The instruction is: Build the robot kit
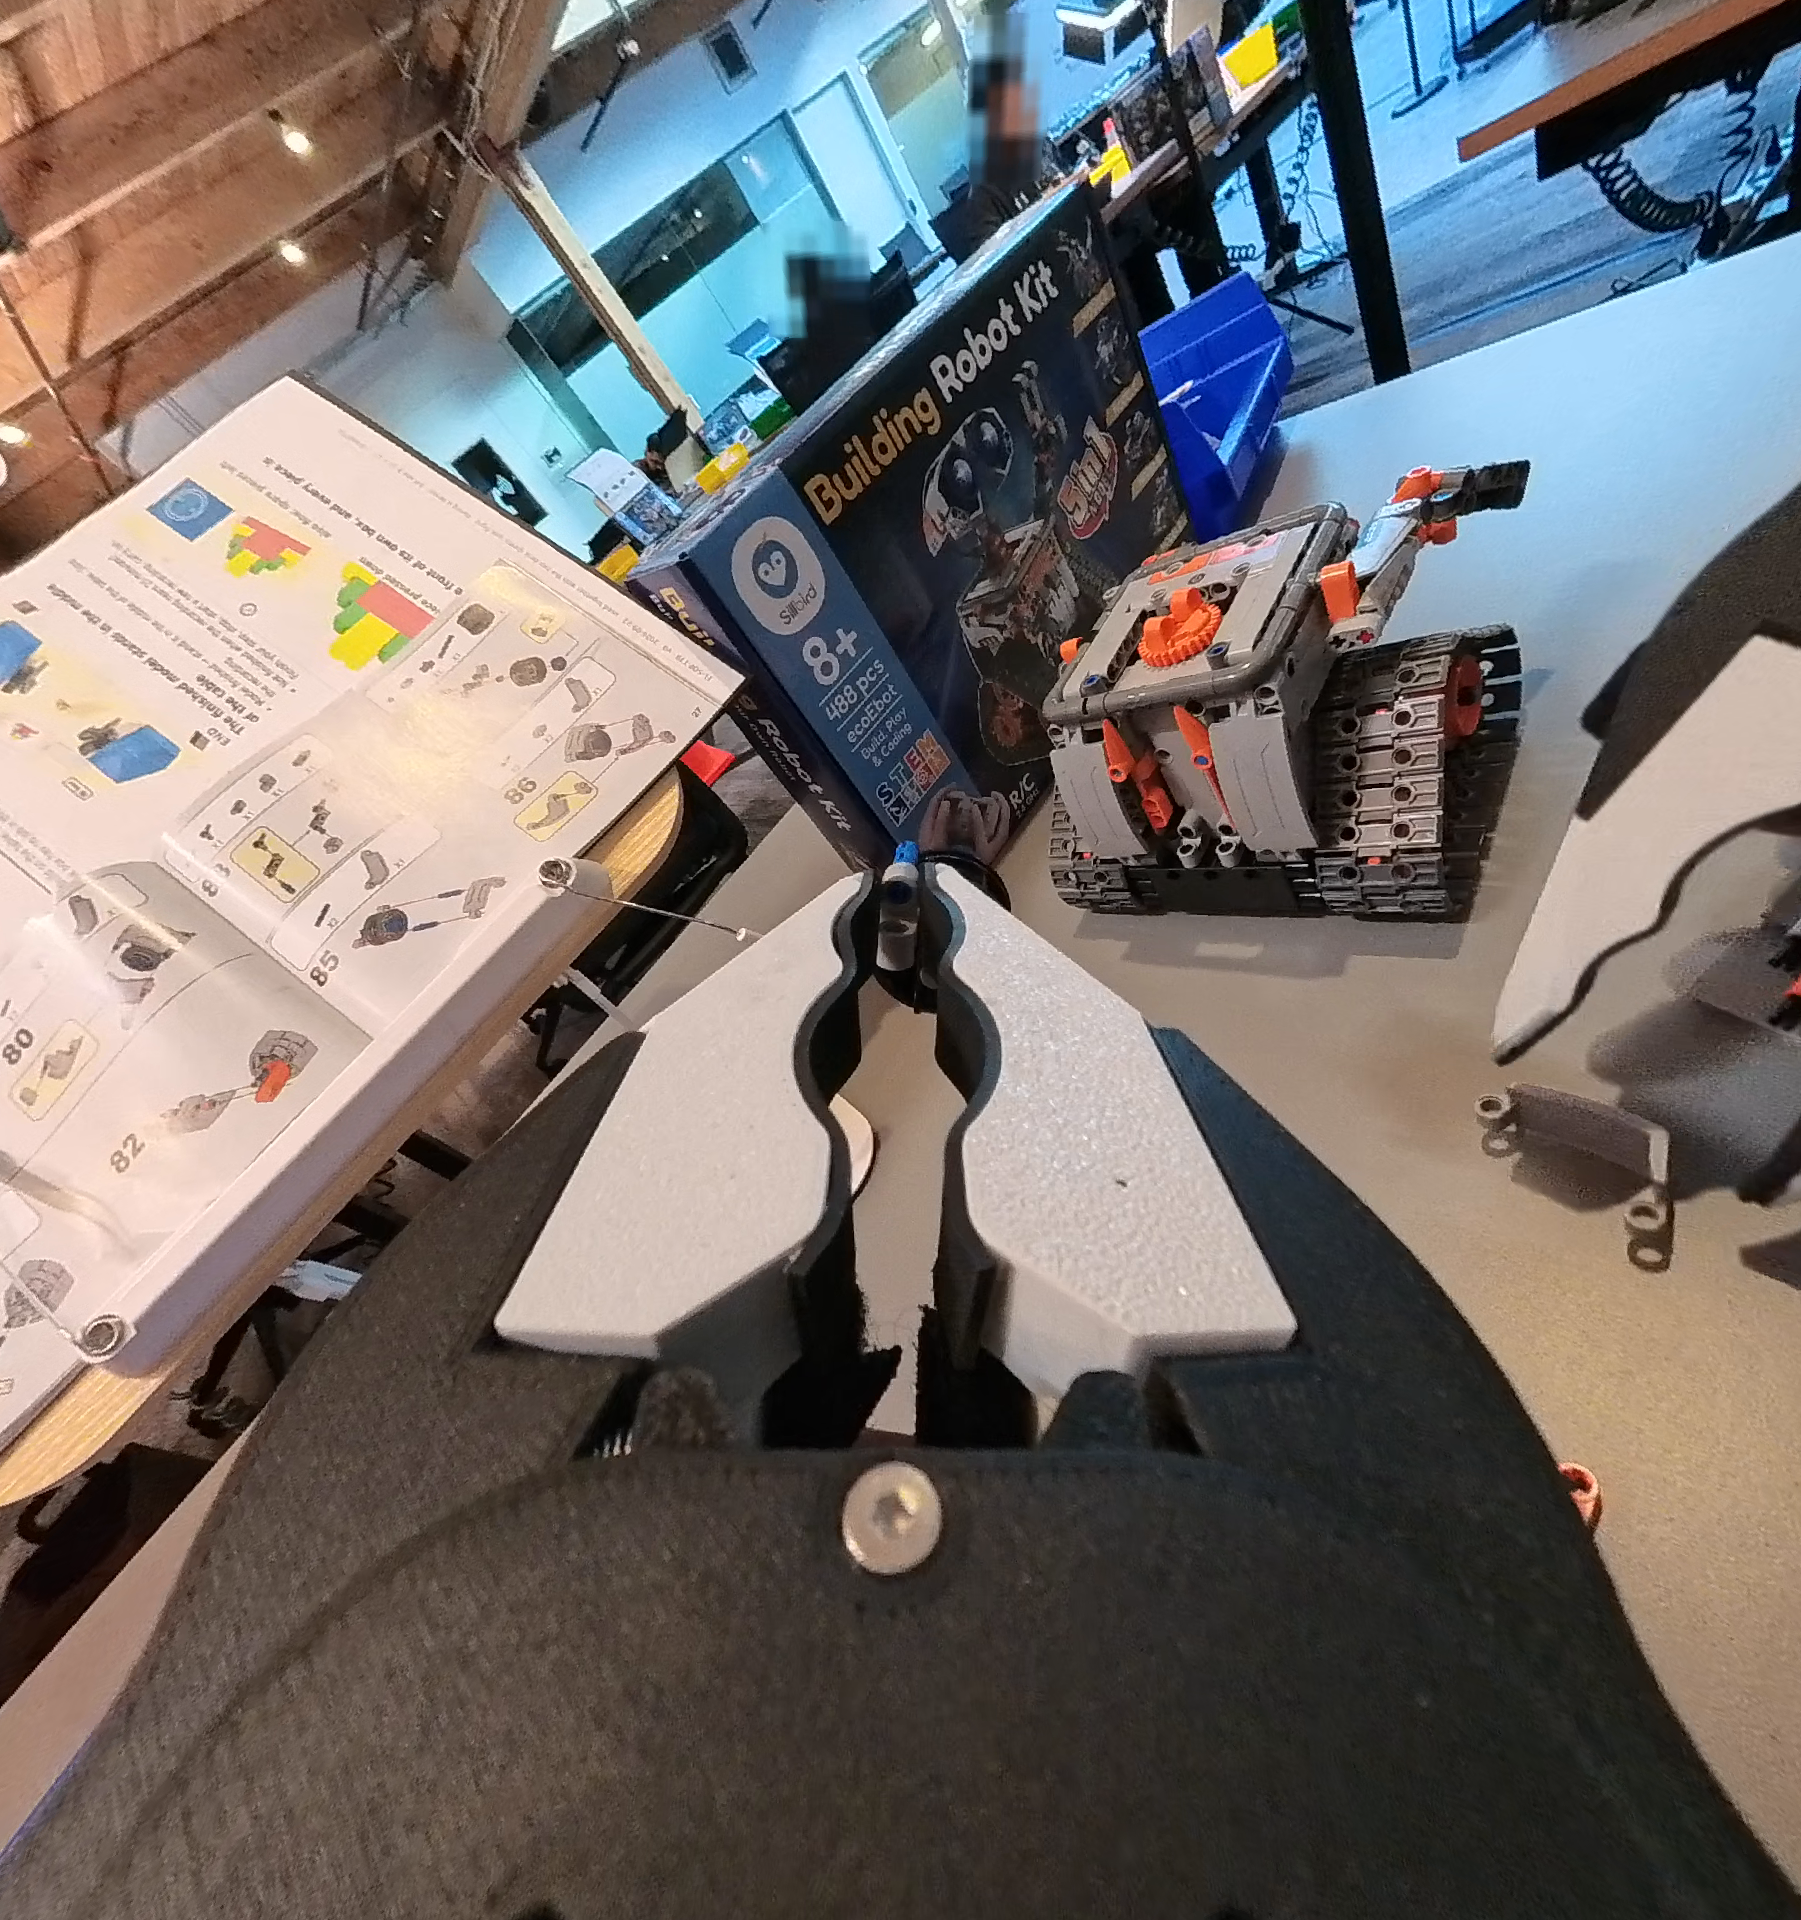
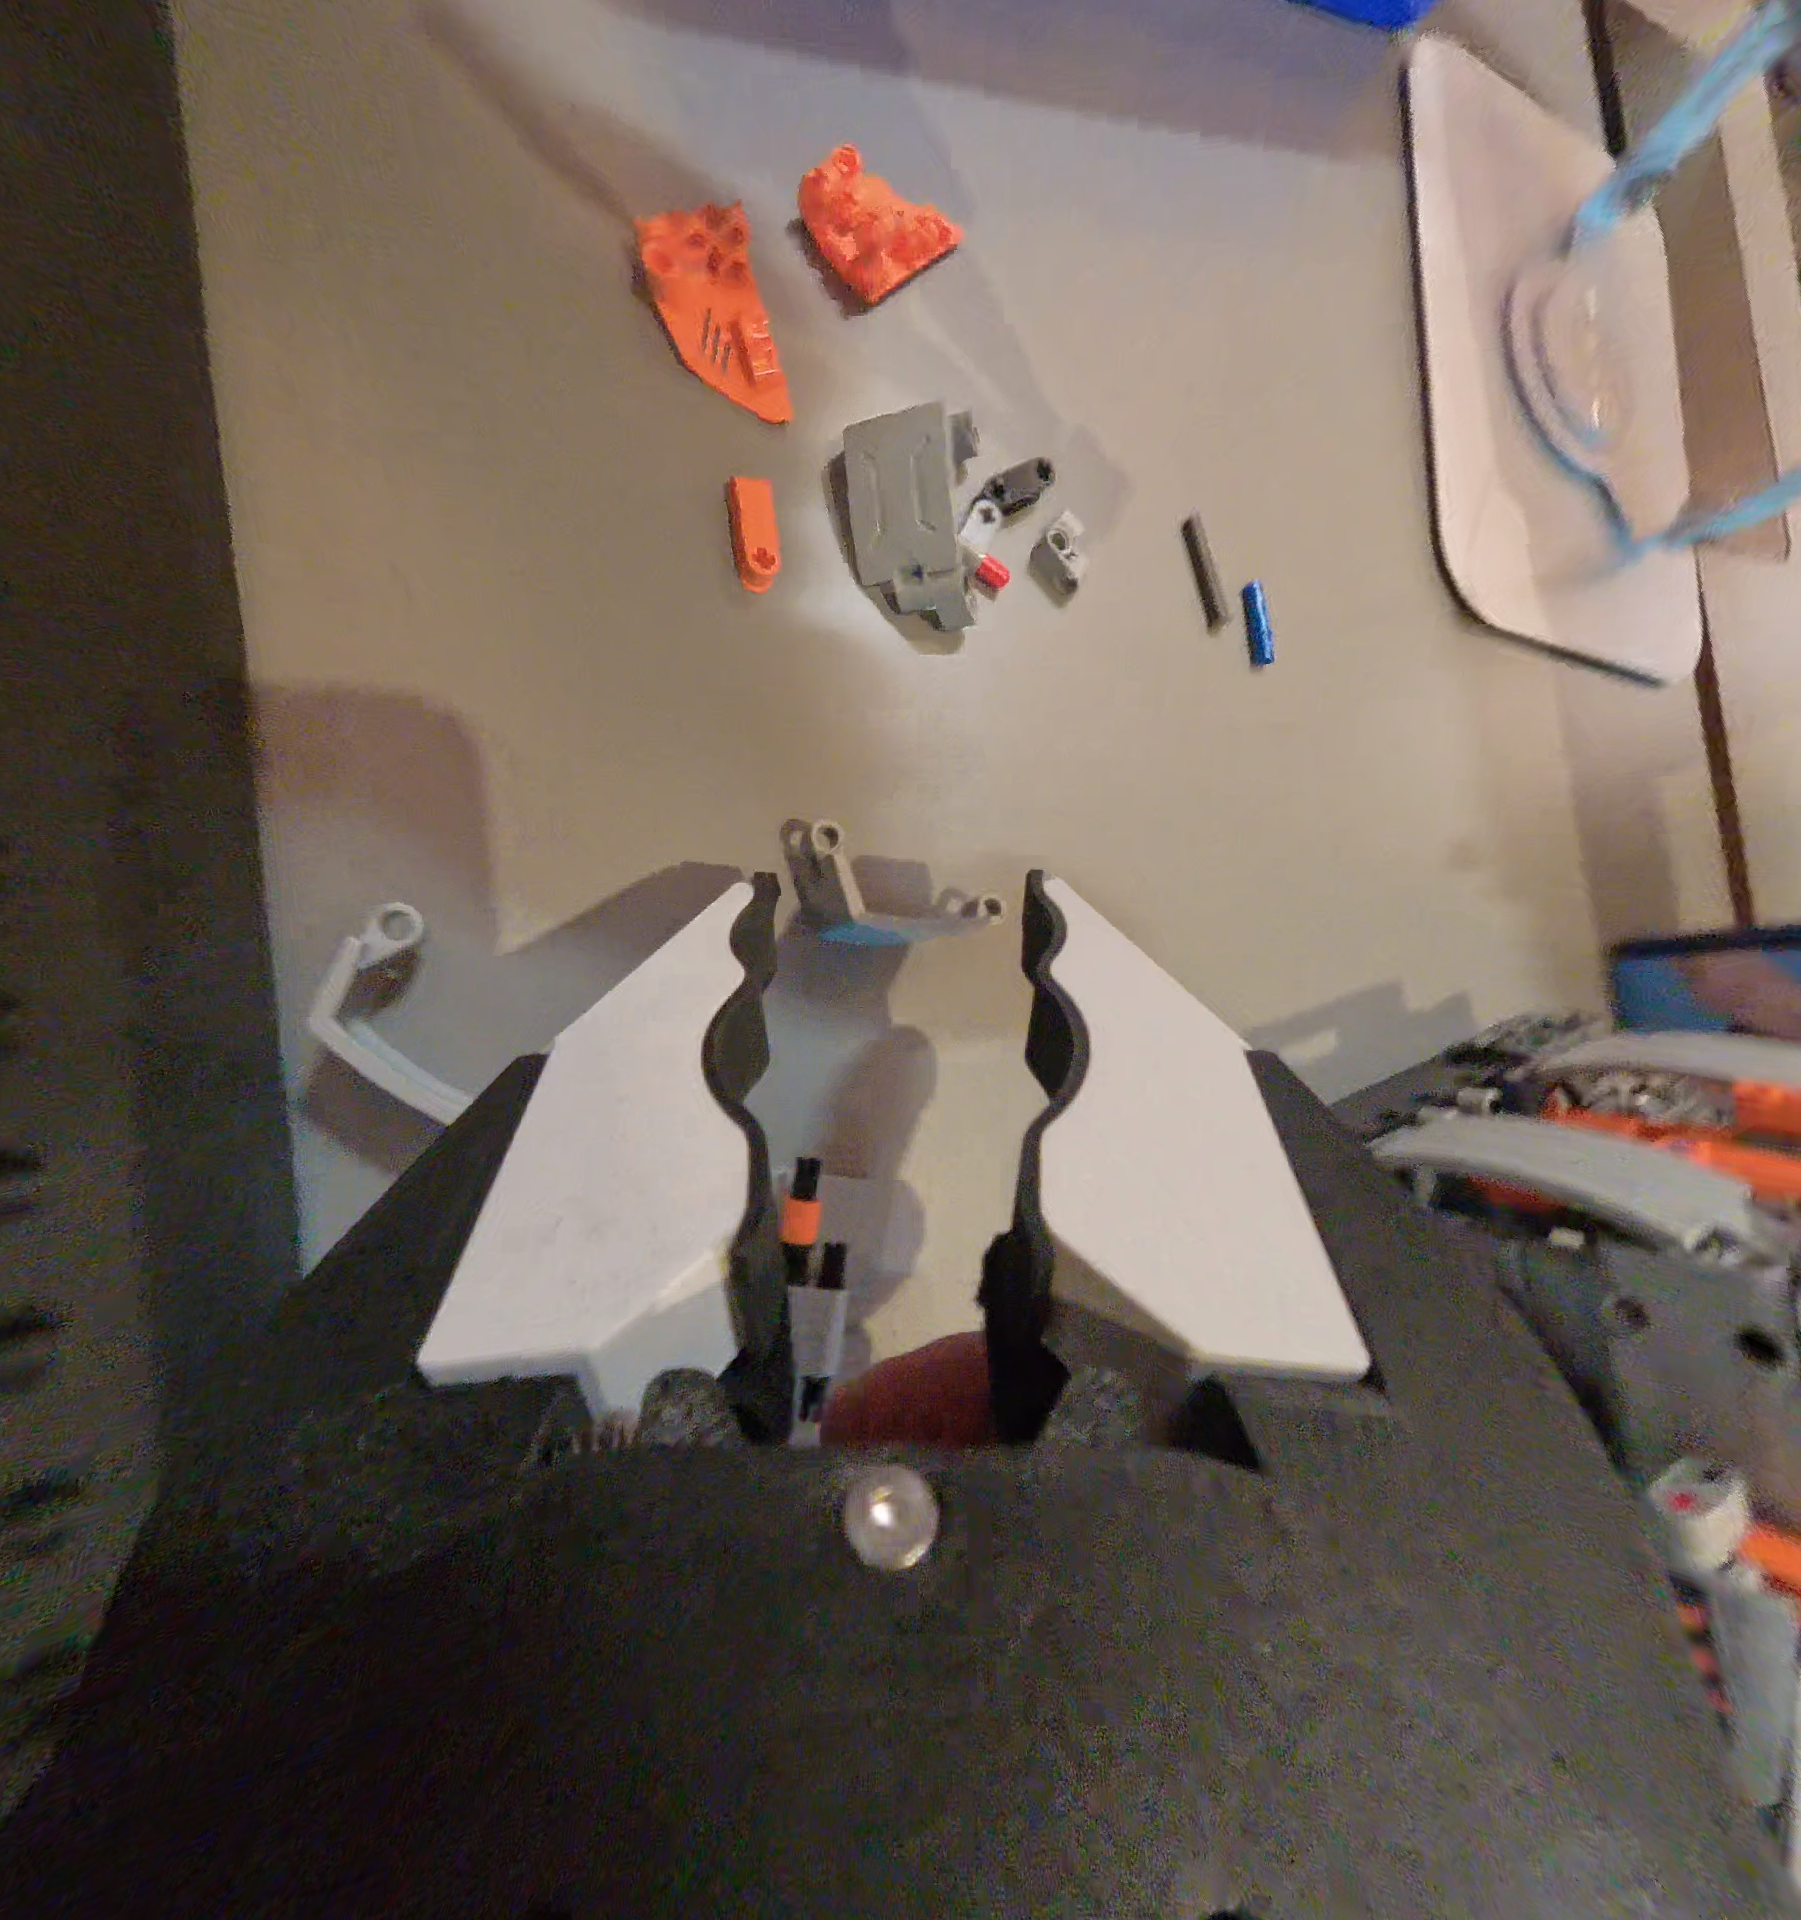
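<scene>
My left gripper (image 1: 898,920) has a broad black body with a rough, grainy printed surface, and one silver screw (image 1: 891,1519) sits in the middle of it. Above that screw, two pale grey wedge-shaped fingers (image 1: 709,1122) taper forward, each lined on its inner edge with a black wavy pad. My right gripper (image 2: 894,914) is built the same: black grainy body, a shiny round screw head (image 2: 891,1515), pale grey fingers (image 2: 626,1132) above it with black scalloped inner edges.
</scene>
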Available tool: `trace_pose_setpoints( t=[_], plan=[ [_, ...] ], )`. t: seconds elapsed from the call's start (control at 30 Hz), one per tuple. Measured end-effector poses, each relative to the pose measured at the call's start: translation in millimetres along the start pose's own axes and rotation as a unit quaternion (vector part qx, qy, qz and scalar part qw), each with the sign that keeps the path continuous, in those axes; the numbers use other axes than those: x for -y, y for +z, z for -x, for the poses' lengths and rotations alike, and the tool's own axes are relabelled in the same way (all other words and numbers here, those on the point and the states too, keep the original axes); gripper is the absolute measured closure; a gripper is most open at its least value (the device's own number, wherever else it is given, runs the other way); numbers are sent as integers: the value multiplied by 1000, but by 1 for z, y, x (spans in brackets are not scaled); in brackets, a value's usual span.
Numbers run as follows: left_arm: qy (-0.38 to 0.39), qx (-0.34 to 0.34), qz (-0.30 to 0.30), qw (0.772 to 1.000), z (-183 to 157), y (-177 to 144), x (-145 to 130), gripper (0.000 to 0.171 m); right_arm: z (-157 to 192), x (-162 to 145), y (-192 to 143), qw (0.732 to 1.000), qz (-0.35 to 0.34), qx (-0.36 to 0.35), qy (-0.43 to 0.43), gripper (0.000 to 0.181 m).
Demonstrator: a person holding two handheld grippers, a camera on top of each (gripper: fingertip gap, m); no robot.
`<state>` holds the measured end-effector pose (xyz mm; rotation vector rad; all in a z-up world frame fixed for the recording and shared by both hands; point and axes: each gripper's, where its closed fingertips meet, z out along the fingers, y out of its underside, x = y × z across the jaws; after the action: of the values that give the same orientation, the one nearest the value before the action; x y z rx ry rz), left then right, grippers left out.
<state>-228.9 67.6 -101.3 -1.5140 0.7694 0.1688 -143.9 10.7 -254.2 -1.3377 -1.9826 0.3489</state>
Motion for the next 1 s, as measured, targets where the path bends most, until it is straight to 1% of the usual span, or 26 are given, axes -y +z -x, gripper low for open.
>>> trace_pose_setpoints(
  t=[0.07,0.13,0.2,0.27,0.37,0.47,0.5,0.57,0.6,0.63,0.67,0.7,0.77,0.8,0.83,0.9,0.93,1.0],
  plan=[
    [1,1,1,1000,0,0,0,167,4,-4,6,999,16,23,-43,141],
    [0,1,0,1000,1,0,0,167,10,-7,10,994,27,47,-90,155],
    [0,1,0,1000,2,-1,0,167,5,-12,14,990,54,43,-122,173],
    [0,0,1,1000,1,0,-2,167,5,-12,14,986,67,61,-140,179],
    [1,-4,3,1000,0,1,-3,167,7,-15,9,976,104,95,-167,179],
    [4,-6,3,1000,-2,2,-2,167,22,-15,-4,952,144,195,-185,179],
    [4,-7,3,1000,-2,2,-1,167,30,-12,-9,941,153,240,-182,179],
    [5,-7,3,1000,-2,1,-2,167,48,-7,-19,909,176,346,-153,179],
    [5,-6,3,1000,-1,1,-2,167,54,-5,-21,893,185,385,-142,179],
    [4,-5,3,1000,-1,1,-3,167,57,-5,-20,879,196,415,-132,179],
    [3,-4,3,1000,0,0,-3,167,57,-6,-16,870,206,430,-123,179],
    [1,-3,3,1000,2,0,-3,167,55,-8,-10,867,215,434,-118,178],
    [-2,-1,1,1000,4,-1,-3,167,51,-7,3,868,224,430,-105,173],
    [-3,0,1,1000,5,-2,-3,167,49,-3,7,873,216,425,-100,172],
    [-4,2,1,1000,6,-2,-3,167,44,3,14,888,199,402,-101,165],
    [-5,4,0,1000,9,-3,-3,167,34,10,16,906,174,370,-107,161],
    [-5,6,0,1000,10,-4,-3,167,28,14,16,918,159,349,-105,154],
    [-6,9,0,1000,12,-4,-2,167,19,18,7,931,145,320,-97,150]
  ],
)
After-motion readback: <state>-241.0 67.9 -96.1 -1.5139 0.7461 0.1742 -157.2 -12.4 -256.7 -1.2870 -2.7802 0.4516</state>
